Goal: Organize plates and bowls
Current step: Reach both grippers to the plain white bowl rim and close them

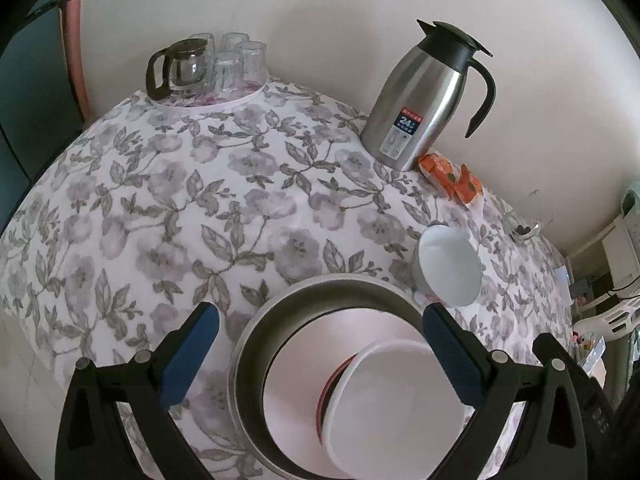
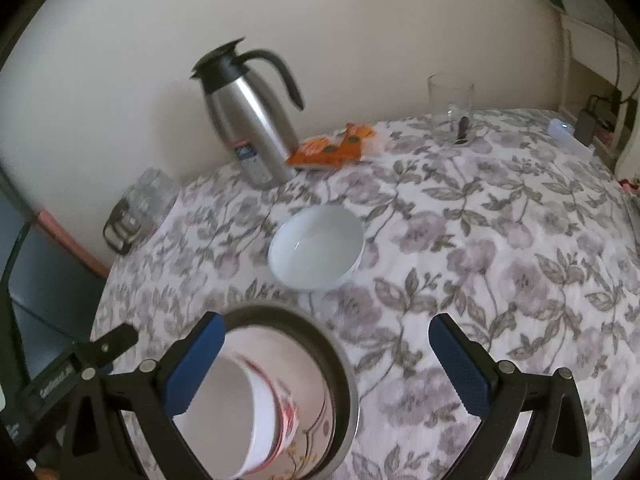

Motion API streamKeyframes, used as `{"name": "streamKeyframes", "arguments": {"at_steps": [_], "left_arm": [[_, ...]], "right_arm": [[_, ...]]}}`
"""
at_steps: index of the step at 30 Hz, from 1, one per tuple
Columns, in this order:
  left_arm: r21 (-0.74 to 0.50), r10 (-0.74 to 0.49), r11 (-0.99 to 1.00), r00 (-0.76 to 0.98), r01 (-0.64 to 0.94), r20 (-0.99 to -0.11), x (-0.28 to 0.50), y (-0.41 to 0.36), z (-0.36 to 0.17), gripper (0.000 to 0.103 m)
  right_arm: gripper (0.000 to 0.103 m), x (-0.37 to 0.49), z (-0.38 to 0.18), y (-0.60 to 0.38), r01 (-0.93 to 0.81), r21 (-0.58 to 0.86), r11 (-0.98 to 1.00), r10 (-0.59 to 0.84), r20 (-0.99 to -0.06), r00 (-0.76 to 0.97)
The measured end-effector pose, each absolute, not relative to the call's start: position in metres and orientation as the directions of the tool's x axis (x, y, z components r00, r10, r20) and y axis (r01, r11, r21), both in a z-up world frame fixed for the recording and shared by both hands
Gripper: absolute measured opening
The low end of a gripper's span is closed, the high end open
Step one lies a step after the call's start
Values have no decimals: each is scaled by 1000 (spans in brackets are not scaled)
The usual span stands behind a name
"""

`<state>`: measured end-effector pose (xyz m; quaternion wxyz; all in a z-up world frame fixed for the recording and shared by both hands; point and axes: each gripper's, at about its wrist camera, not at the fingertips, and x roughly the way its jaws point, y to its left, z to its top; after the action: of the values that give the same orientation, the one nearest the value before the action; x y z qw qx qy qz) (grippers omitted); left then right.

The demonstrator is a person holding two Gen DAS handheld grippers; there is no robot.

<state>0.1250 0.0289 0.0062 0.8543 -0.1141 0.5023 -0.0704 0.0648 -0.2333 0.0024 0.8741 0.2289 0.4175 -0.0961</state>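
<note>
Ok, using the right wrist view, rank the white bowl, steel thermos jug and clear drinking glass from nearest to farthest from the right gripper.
1. White bowl, just ahead, centre.
2. Steel thermos jug, back left by the wall.
3. Clear drinking glass, far back right.

The right gripper is open.

"24" on steel jug's label

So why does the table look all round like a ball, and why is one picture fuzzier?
Both views use fisheye lenses, so the flat table bulges like a dome. The left wrist view is sharp: the jug's label shows clearly. The right wrist view is smeared, probably from motion: the jug and the stacked bowls look soft. Lighting is dim and even, without harsh glare.
</note>
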Motion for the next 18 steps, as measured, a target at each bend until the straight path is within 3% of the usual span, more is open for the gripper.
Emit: {"name": "streamKeyframes", "arguments": {"at_steps": [10,18], "left_arm": [[-282,-281,957,470,70,-837,169,-5,35,101],[-298,-305,951,376,78,-875,201,-42,19,101]], "right_arm": [[103,83,-9,-264,427,352,833,34,-802,596],[103,105,-11,-293,467,356,809,23,-814,580]]}}
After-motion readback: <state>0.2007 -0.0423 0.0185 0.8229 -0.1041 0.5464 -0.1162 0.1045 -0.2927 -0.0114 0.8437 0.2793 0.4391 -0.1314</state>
